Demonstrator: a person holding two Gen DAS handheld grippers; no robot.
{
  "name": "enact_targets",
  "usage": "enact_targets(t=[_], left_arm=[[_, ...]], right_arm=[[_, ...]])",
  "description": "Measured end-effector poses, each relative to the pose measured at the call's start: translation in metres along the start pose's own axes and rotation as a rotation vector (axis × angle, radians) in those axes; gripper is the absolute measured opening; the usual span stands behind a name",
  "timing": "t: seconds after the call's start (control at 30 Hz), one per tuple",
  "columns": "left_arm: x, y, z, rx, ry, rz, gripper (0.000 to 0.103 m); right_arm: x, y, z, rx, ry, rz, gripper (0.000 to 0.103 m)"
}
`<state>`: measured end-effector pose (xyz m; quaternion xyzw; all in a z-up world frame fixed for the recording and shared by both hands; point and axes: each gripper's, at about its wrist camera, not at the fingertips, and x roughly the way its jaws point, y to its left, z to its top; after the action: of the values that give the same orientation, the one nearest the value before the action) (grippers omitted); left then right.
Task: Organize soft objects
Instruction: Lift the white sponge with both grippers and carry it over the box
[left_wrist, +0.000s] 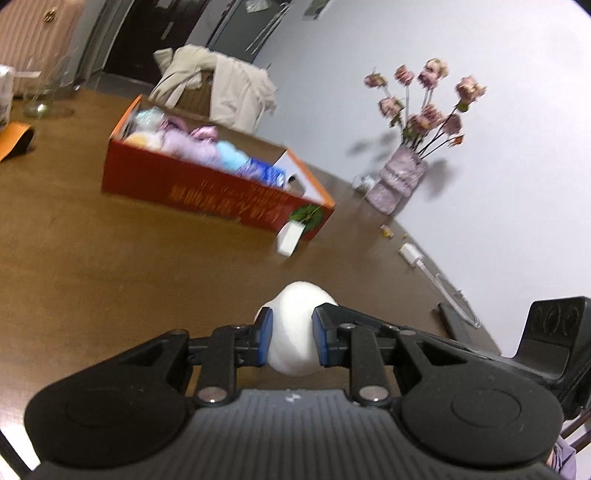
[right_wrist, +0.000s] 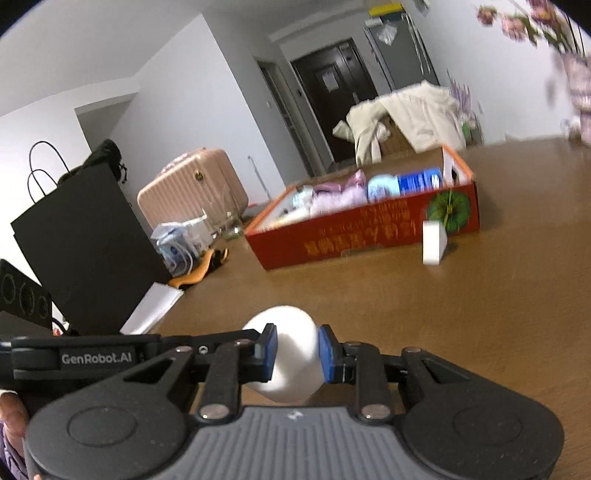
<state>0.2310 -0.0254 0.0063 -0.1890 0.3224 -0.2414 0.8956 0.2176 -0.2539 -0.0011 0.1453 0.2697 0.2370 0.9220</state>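
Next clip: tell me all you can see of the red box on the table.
The red box is a long, shallow, open-topped carton, cardboard by the look, with an orange rim, white inside walls, gold lettering along its side and a green leaf picture near one end. It sits flat on the brown table, packed with soft pastel things and a blue packet. A small white block stands by its leaf corner. Neither gripper touches it.
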Motion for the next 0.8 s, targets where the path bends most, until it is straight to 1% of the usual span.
enact_targets(t=[0.07, 0.17, 0.2, 0.27, 0.33, 0.4, 0.43, 0.47, 0.6, 0.7, 0.8], left_arm=[[0.002, -0.004, 0.016, 0.011, -0.022, -0.022, 0.024], [0.014, -0.011, 0.056, 0.040, -0.053, -0.065, 0.024], [0.021, -0.014, 0.074, 0.054, -0.064, -0.079, 0.024], [0.037, -0.016, 0.106, 0.073, -0.081, -0.096, 0.024], [0.061, -0.011, 0.140, 0.068, -0.085, -0.103, 0.024], [0.090, -0.002, 0.168, 0.045, -0.069, -0.092, 0.023], [0.104, 0.003, 0.181, 0.046, -0.060, -0.075, 0.023], [0.120, 0.010, 0.193, 0.027, -0.048, -0.060, 0.023], [0.174, 0.045, 0.223, -0.017, -0.004, -0.013, 0.023], [0.211, 0.072, 0.228, -0.046, 0.050, 0.020, 0.022], [0.242, 0.093, 0.219, -0.072, 0.137, 0.066, 0.022]], right_arm=[[-0.003, 0.000, 0.017, -0.024, -0.029, -0.006, 0.025], [-0.001, -0.005, 0.056, -0.075, -0.080, -0.012, 0.025], [0.002, -0.008, 0.072, -0.086, -0.094, -0.011, 0.025], [0.015, -0.018, 0.107, -0.101, -0.117, -0.007, 0.025], [0.036, -0.032, 0.140, -0.099, -0.117, -0.004, 0.025], [0.065, -0.050, 0.170, -0.078, -0.090, 0.000, 0.025], [0.081, -0.058, 0.181, -0.070, -0.070, 0.003, 0.024], [0.098, -0.069, 0.192, -0.041, -0.051, 0.011, 0.024], [0.167, -0.102, 0.220, 0.013, 0.030, 0.009, 0.024], [0.215, -0.120, 0.224, 0.018, 0.107, -0.029, 0.024], [0.250, -0.131, 0.214, 0.060, 0.230, -0.062, 0.024]])
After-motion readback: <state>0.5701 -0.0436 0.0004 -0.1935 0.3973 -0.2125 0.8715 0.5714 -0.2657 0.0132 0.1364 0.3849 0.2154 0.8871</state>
